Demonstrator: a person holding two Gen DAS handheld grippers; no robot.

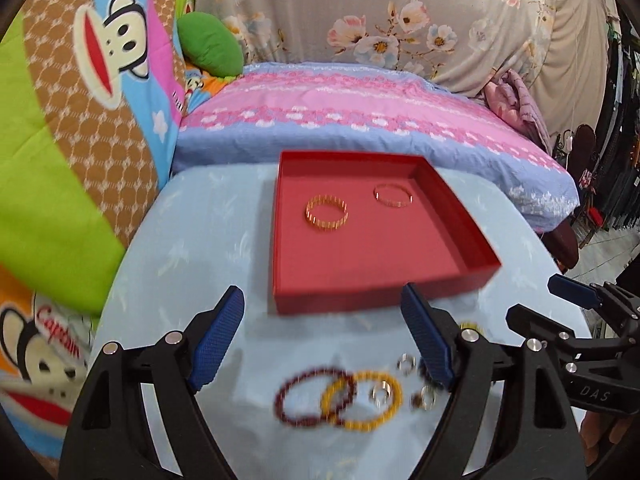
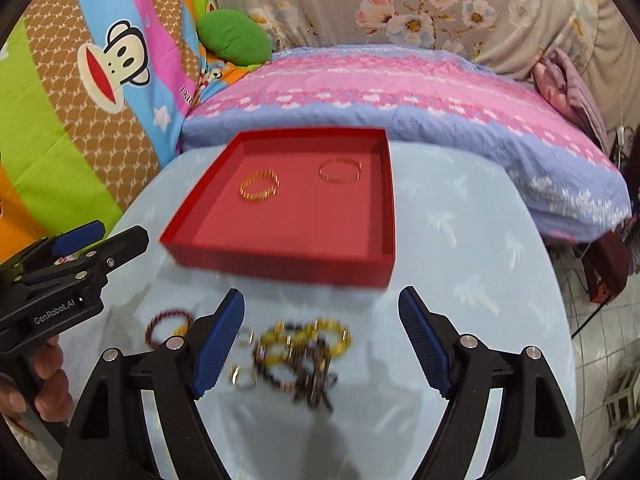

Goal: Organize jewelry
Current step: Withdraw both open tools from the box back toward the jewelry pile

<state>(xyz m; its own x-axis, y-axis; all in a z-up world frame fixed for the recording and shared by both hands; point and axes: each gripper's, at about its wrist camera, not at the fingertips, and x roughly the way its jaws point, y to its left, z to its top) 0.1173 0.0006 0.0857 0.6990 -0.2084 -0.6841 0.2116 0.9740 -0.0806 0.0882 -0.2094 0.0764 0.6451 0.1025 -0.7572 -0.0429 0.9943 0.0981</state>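
A red tray (image 1: 360,298) (image 2: 280,264) sits on the light blue table and holds a gold bracelet (image 1: 327,213) (image 2: 259,185) and a thin gold bangle (image 1: 393,195) (image 2: 340,171). In front of it lie a dark red bead bracelet (image 1: 298,398) (image 2: 160,324), a yellow bead bracelet (image 1: 380,402), several silver rings (image 1: 407,363) (image 2: 242,376) and a tangled pile of dark and yellow bracelets (image 2: 308,354). My left gripper (image 1: 324,340) is open and empty above the bracelets. My right gripper (image 2: 322,338) is open and empty above the pile.
The round table (image 2: 460,220) has a pink and blue cushion (image 1: 360,112) behind it and a cartoon monkey quilt (image 1: 80,120) to the left. The right gripper shows at the right edge of the left wrist view (image 1: 580,308). The left gripper shows at the left of the right wrist view (image 2: 80,256).
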